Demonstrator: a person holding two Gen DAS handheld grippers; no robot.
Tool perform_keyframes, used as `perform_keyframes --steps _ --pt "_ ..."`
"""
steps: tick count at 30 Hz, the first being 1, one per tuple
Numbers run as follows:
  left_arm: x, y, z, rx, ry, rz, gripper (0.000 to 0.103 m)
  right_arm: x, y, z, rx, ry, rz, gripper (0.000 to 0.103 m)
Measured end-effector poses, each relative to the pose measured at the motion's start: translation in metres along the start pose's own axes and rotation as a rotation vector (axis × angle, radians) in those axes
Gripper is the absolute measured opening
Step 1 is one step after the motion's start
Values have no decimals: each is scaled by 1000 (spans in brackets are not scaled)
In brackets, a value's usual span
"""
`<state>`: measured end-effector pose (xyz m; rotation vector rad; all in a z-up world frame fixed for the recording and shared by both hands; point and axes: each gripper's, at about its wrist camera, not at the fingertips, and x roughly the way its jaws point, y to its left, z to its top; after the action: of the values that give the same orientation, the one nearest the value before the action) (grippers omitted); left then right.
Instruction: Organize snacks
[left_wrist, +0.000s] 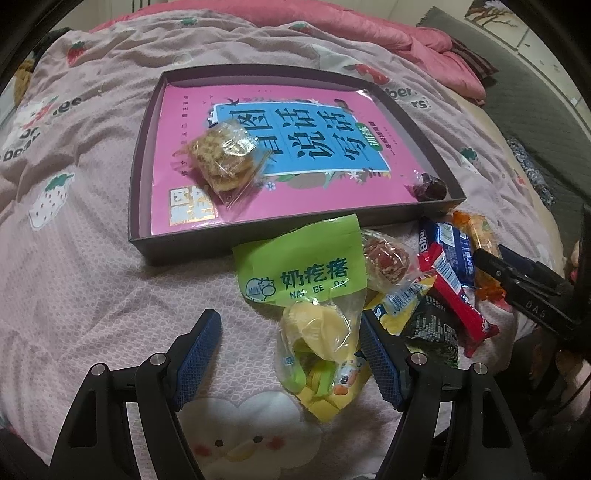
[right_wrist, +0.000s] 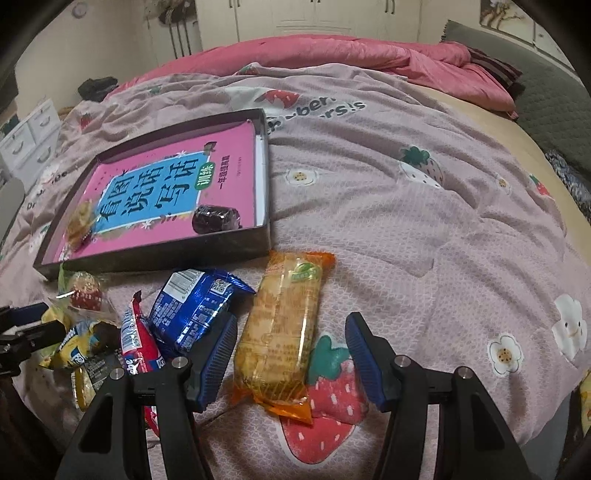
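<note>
Right claw: the right gripper (right_wrist: 291, 354) stands wide and holds nothing; the cracker pack (right_wrist: 282, 332) lies lengthwise between its pads, and a gap shows on each side.
Cracker pack: on the bedspread (right_wrist: 424, 240), just in front of the box's near right corner. It looks light, with slippery crinkly film and brittle crackers inside. A gentle squeeze across the middle of its long sides seems best; the crimped ends would likely slip or tear.
Left claw: the left gripper (left_wrist: 290, 350) is also wide and empty, its pads either side of the green bag (left_wrist: 314, 295).
Green bag: in front of the box's near wall, its top edge touching it. It appears soft and floppy, with loose candies shifting inside; the lumpy lower half probably offers the firmest hold.
Other snacks: the blue pack (right_wrist: 192, 306) and red bar (right_wrist: 138, 343) lie heaped beside the crackers, near the box's front.
Box: the box (left_wrist: 255, 230) already holds a clear cookie bag (left_wrist: 221, 162) and a dark candy (right_wrist: 216, 218).
</note>
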<state>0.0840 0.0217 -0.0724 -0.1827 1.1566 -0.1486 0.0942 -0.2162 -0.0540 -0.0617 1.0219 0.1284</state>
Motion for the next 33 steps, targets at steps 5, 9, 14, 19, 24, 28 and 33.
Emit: perform_keyframes --steps 5,9,14,19,24,28,33 --pt "3 1 0 -14 4 -5 77 10 12 -1 -68 15 -42 54" --pt "5 3 0 -28 7 -11 77 18 9 0 -60 29 -38 44" --pt "9 4 0 -52 8 -22 77 16 -2 2 -9 18 6 39" --pt "16 0 -1 -42 19 -4 65 8 -10 5 39 -13 40 38" --pt "18 -6 -2 -6 22 17 44 -3 -15 8 68 -63 62 37" --pt "13 -3 0 -20 11 -7 40 -11 -17 11 81 -105 99 37" --pt "6 -1 0 -29 -1 -23 40 -19 -13 12 64 -137 128 37"
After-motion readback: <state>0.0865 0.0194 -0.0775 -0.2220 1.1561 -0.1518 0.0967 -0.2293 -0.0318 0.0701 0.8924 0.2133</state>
